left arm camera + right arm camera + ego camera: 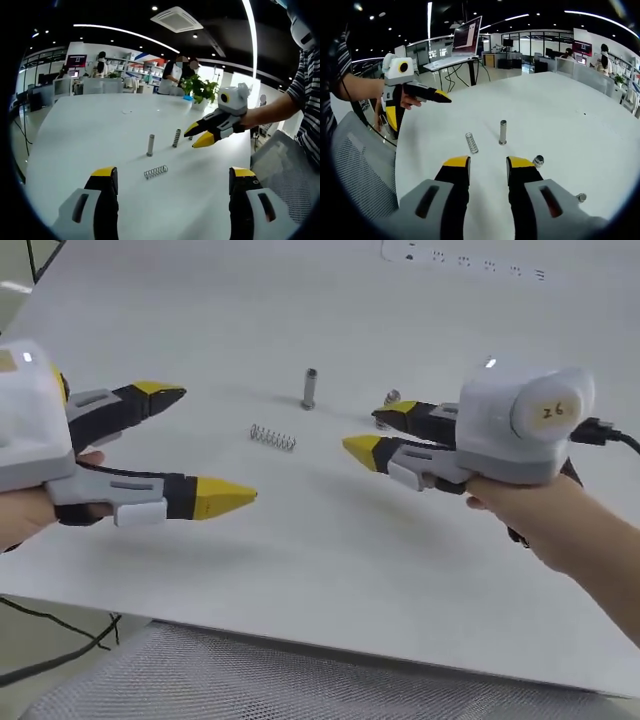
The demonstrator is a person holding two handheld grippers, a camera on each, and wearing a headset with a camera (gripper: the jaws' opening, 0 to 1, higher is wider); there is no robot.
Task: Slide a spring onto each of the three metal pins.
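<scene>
right claw beside spring-clad pin

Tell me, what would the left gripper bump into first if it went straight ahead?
Probably the loose spring lying ahead of the left gripper, then the bare pin behind it, though the gripper might pass over both.

White table across most of head view. Power strip at top edge, right of centre. Grey mesh chair along bottom. Black cables lower left. Potted plant right of centre, left gripper view. Monitor upper centre, right gripper view.
</scene>
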